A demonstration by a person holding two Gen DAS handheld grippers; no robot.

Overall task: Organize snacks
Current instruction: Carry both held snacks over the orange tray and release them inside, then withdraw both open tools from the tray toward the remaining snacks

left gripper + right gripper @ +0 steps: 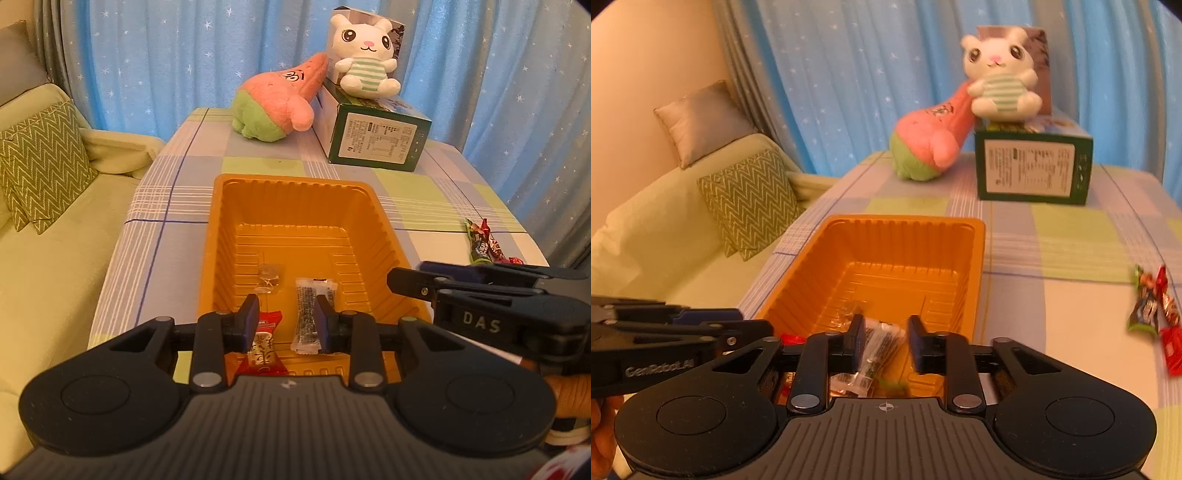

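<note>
An orange plastic tray sits on the checked tablecloth; it also shows in the right wrist view. In it lie a clear black-printed stick packet, a small clear packet and a red-and-white candy. My left gripper is open above the tray's near end, holding nothing. My right gripper is open over the tray's near end, above the stick packet. Loose wrapped candies lie on the table to the right, seen too in the left wrist view.
A pink-and-green plush and a white rabbit plush on a green box stand at the table's far side. A sofa with a zigzag cushion lies left. Blue curtains hang behind.
</note>
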